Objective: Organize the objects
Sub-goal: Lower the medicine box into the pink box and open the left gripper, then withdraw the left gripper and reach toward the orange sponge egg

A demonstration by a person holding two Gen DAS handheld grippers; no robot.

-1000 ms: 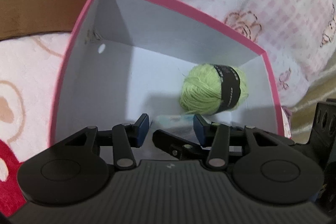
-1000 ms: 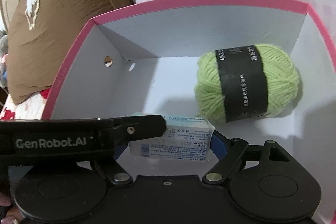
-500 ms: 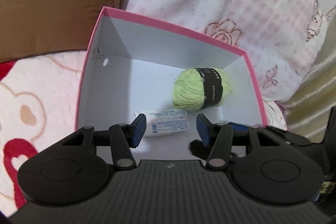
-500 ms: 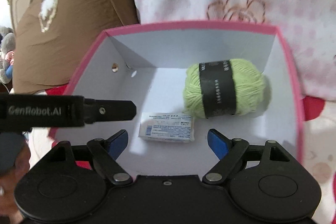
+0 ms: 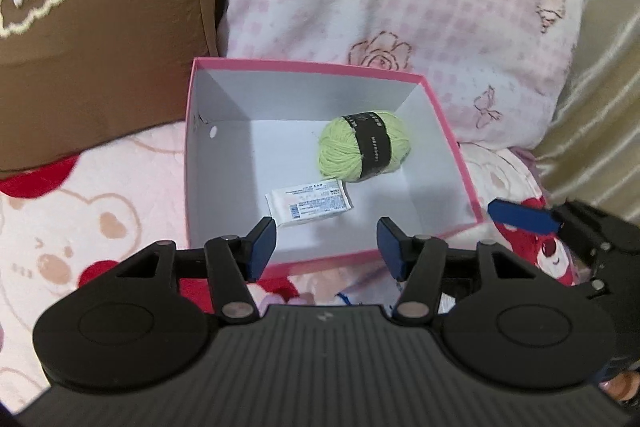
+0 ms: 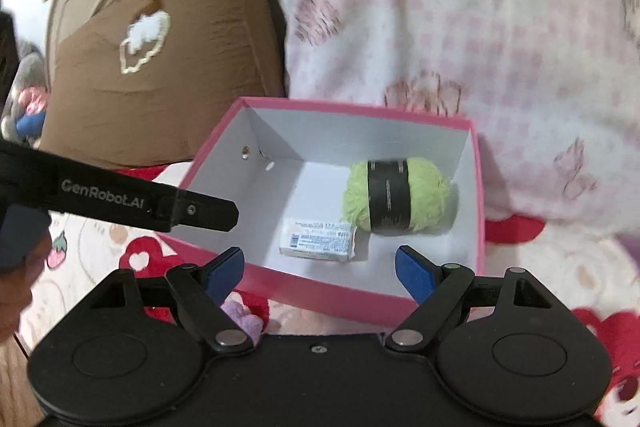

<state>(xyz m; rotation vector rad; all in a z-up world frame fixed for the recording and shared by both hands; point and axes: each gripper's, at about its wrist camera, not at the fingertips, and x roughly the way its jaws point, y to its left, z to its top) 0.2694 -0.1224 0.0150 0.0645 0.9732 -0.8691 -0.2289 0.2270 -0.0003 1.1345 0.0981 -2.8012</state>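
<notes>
Two things lie in the pink box (image 5: 456, 147): one white packet (image 5: 310, 201) near its front wall and one green yarn ball (image 5: 364, 147) just behind it, touching or nearly so. Both sit beyond and below the left gripper (image 5: 326, 247), whose jaws are opening with nothing between them, and the right gripper (image 6: 320, 269), spread wide and empty. The packet's print is too small to read.

"GenRobot.AI" stands in grey letters on the black arm of the left gripper (image 6: 192, 209), at the left of the right wrist view. The small white packet (image 6: 318, 239) carries blue print and a barcode, and the yarn's black band (image 6: 390, 195) carries pale characters; both too small to read.
</notes>
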